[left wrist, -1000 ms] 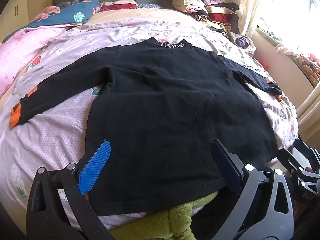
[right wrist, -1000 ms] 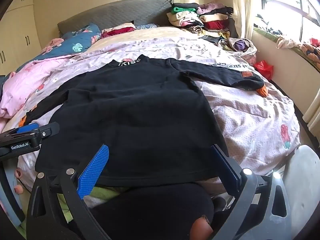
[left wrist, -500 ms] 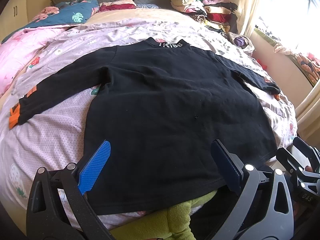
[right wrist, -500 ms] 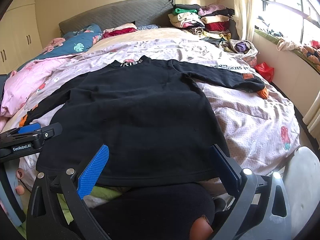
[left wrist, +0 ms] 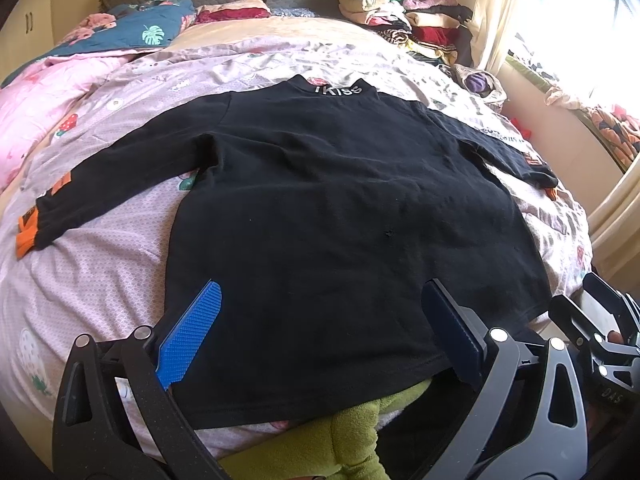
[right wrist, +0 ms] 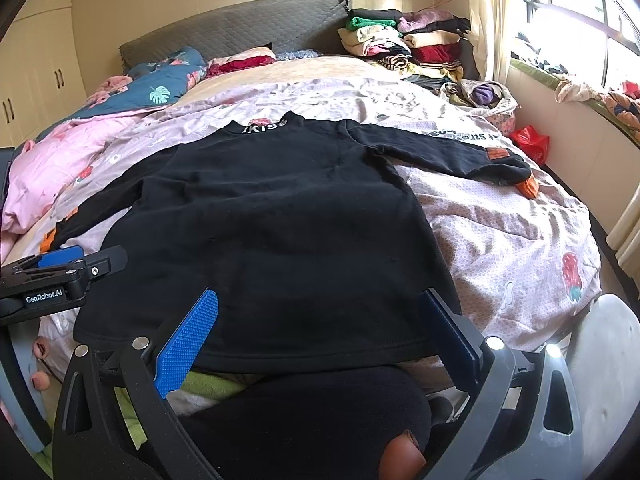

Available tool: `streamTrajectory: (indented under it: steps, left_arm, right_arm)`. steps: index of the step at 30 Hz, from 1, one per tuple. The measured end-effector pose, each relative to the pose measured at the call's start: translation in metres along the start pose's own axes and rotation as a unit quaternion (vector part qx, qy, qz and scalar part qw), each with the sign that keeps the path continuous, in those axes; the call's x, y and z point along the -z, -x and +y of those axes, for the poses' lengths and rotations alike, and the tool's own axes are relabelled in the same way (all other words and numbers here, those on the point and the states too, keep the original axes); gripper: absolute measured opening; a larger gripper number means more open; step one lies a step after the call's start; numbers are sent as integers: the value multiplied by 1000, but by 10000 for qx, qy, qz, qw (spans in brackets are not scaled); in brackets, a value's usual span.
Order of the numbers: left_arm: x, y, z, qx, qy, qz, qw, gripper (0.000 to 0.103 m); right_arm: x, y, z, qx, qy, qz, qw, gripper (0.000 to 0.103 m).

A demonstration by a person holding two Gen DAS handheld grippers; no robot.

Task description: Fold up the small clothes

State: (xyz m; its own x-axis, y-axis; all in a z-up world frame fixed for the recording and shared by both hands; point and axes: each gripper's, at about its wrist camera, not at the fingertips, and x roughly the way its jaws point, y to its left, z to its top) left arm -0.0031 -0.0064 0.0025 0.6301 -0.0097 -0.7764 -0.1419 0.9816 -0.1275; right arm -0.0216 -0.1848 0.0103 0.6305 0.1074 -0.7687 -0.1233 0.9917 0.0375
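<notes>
A small black long-sleeved top [left wrist: 340, 208] [right wrist: 272, 216] lies spread flat on the bed, collar away from me, both sleeves stretched out sideways with orange cuffs. My left gripper [left wrist: 320, 332] hovers open just short of the hem, nothing between its blue pads. My right gripper [right wrist: 320, 332] is open too, above the hem's right half. The right view also catches the left gripper [right wrist: 60, 276] beside the hem's left corner. Below the hem a green fleece cloth [left wrist: 352, 432] pokes out.
The bed's pale patterned cover [right wrist: 500, 232] surrounds the top. A stack of folded clothes [right wrist: 404, 44] sits at the far right by the headboard. Pink and blue quilts [left wrist: 80, 68] bunch at the far left. A person's dark-clad leg [right wrist: 320, 412] is under the right gripper.
Both grippers have risen and drawn back slightly, so the top looks a little lower in each view. The top has not moved and both grippers stay open.
</notes>
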Motion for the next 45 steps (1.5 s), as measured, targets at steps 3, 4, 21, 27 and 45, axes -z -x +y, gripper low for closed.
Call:
streamTrajectory:
  steps: [3, 4, 21, 27, 45]
  left_arm:
    - [0, 1, -2, 4, -17, 6, 10000, 94]
    - [1, 1, -2, 5, -16, 3, 10000, 94]
    - [2, 0, -5, 31, -21, 3, 10000, 94]
    - [1, -1, -6, 33, -33, -7, 10000, 94]
    - [-10, -2, 8, -73, -22, -53, 10000, 94]
  right_arm:
    - [0, 0, 1, 1, 10, -4, 10000, 99]
    - [0, 0, 1, 8, 9, -3, 10000, 99]
    - [-2, 2, 5, 8, 68, -27, 10000, 99]
    - [-3, 1, 7, -1, 101, -20, 9999, 99]
    - [-22, -1, 22, -16, 312, -110, 9995, 99]
